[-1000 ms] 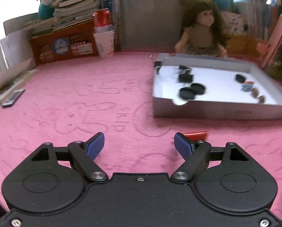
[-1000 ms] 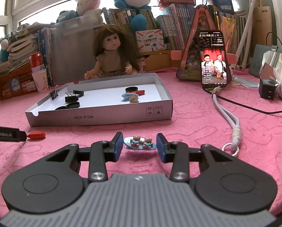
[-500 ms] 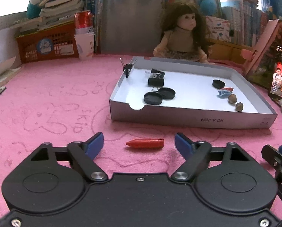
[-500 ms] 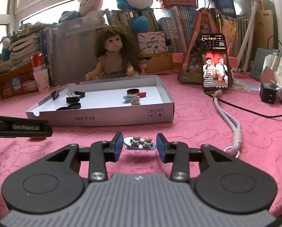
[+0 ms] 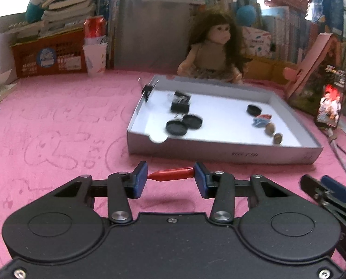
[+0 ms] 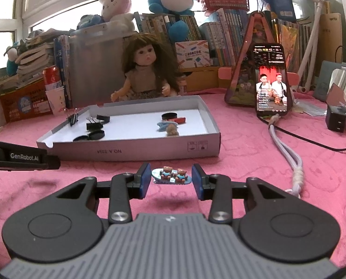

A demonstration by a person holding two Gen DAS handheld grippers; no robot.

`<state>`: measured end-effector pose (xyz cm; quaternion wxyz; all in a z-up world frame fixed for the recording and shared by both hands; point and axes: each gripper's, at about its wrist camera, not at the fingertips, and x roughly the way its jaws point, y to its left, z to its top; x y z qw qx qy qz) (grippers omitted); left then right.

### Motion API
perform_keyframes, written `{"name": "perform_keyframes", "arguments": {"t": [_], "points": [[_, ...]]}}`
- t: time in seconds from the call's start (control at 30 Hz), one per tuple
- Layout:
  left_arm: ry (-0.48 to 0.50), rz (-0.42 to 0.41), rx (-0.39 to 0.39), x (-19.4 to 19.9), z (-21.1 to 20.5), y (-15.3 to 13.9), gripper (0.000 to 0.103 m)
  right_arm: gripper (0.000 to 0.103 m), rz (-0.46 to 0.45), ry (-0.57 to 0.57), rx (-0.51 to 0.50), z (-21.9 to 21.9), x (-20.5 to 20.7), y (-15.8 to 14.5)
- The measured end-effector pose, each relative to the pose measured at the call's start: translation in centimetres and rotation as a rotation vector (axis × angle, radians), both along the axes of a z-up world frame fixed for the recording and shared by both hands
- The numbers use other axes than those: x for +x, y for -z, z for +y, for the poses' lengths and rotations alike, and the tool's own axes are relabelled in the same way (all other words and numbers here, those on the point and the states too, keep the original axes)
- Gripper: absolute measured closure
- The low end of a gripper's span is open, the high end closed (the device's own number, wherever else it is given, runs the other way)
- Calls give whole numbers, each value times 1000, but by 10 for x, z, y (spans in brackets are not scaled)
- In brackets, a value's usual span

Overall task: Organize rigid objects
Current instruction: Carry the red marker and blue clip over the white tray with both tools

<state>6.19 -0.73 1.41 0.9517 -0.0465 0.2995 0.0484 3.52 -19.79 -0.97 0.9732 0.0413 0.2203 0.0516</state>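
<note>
the left gripper (image 5: 170, 177) has closed from wide open onto the red crayon (image 5: 171, 174), pinching it end to end just in front of the box (image 5: 219, 154). the right gripper (image 6: 170, 180) still pinches the bear clip (image 6: 171, 174); both look ready for the box.

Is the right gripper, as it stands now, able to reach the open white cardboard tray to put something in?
Probably yes. The right gripper, shut on the small blue bear hair clip, faces the white cardboard tray with only bare pink cloth between them; the low front wall would need lifting over.
</note>
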Motion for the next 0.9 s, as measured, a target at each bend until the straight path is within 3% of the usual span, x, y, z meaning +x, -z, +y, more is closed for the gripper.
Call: {"name": "perform_keyframes", "arguments": {"t": [0.37, 0.9], "points": [[19, -70, 32, 25, -5, -26, 61, 58, 11, -24, 32, -1, 32, -22], [13, -25, 66, 87, 1, -27, 61, 58, 124, -15, 0, -9, 93, -34]]}}
